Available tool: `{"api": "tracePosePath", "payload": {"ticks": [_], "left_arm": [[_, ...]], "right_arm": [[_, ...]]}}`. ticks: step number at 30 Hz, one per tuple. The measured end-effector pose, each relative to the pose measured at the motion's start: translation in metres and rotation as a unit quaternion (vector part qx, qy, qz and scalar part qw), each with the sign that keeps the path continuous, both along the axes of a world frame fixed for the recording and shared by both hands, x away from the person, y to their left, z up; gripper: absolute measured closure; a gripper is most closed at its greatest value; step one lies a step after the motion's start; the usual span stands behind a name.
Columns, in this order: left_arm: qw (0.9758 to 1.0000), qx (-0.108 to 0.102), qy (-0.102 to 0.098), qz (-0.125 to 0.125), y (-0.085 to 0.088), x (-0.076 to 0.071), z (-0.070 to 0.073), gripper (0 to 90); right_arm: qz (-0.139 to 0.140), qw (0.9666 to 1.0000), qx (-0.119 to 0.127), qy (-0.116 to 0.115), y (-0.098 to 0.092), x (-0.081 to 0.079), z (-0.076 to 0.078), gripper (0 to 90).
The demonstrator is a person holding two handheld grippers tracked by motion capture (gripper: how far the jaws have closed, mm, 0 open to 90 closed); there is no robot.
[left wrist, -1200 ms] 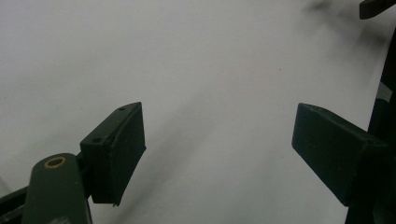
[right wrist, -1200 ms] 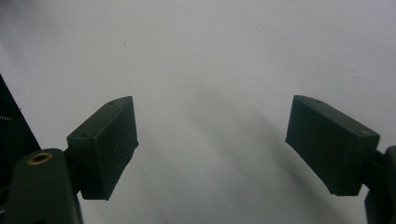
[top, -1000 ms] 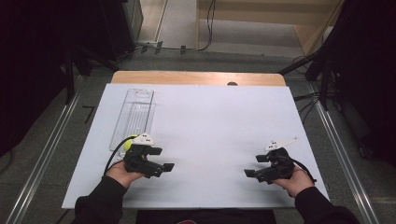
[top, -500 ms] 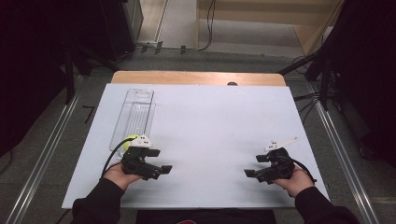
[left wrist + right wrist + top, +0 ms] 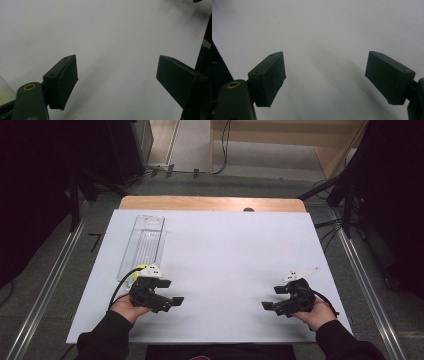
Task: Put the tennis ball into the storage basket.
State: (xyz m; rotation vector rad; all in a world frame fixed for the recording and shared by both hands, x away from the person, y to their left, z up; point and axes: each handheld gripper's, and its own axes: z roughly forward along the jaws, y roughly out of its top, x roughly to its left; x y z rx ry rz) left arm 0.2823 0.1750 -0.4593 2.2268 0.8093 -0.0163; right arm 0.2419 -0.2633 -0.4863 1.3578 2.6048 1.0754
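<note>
Right now both hands rest near the front edge of the white table top (image 5: 225, 255), each holding a gripper with its jaws pointing inward toward the middle; the left gripper (image 5: 172, 302) has its jaws spread with bare white surface between them, as its own view shows (image 5: 116, 82); the right gripper (image 5: 267, 306) stands the same way, jaws parted and nothing between them (image 5: 325, 80). Nearest the left hand (image 5: 125, 307) lies a long clear plastic tray (image 5: 142, 245), stretched away from the person along the left side of the table, with a small yellow-green object (image 5: 142, 268) at its near end, just behind the gripper's body; what that object is I cannot tell.

If the tray is the thing to be taken up, as it looks to me, the left gripper would do well to turn toward it and come at one long wall squarely; clear plastic is slick and light, so a pinch on the rim with the pads flat, not at a corner, seems safest; the right gripper (image 5: 267, 306) is well apart from it and would have to cross the table to steady the far end.

Nothing lies between the grippers and the tray; the left gripper's own black cable (image 5: 120, 287) loops close to the tray's near end and could snag it; a bare wooden strip (image 5: 212, 203) runs along the far edge, with a small dark spot on it.
</note>
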Motion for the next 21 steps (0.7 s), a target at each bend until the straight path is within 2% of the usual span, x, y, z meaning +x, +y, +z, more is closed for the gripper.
{"api": "tracePosePath", "payload": {"ticks": [21], "left_arm": [[1.0,-0.001,0.0,0.002,0.0014,0.0007,0.0006,17.9]], "right_arm": [[0.002,1.0,-0.003,-0.003,0.0001,0.0,-0.0003,14.6]]}}
